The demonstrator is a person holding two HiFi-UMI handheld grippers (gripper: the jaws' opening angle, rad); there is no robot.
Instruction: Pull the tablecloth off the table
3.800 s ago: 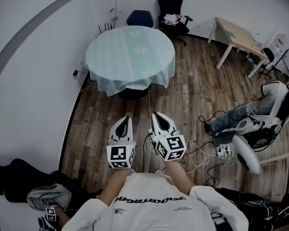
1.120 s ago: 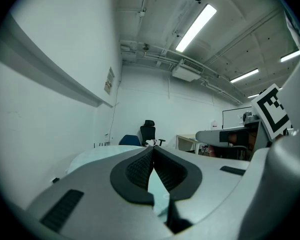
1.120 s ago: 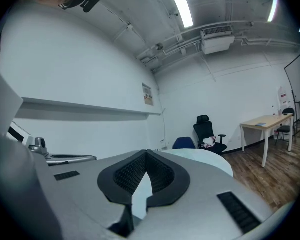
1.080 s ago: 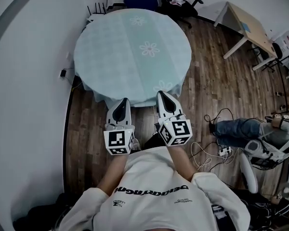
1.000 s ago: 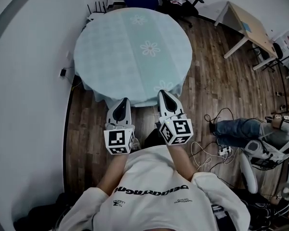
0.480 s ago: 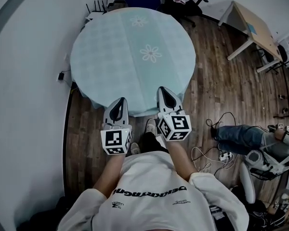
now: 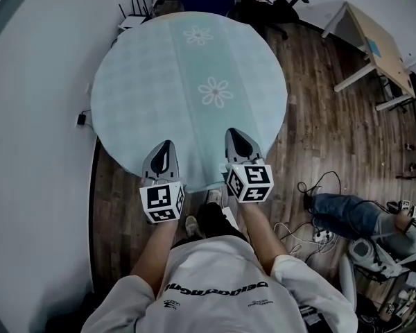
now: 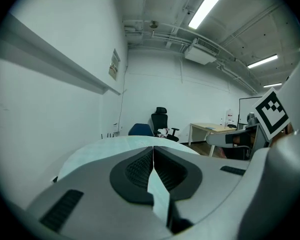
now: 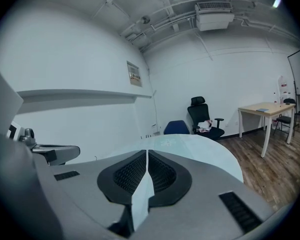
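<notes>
Both hands have swung forward to the desk's near rim. The left gripper point(image 7: 164, 151) and right gripper point(image 7: 237, 139) now hang over the front edge of the pale flowered tablecloth point(image 7: 187, 82), each with jaws pressed together on nothing. The tablecloth lies spread flat over the round desk, untouched — approach apparently done, grasp not begun. Seconds earlier the person stood well back, grippers over bare wooden floor point(image 7: 319, 137) — the desk far ahead.
</notes>
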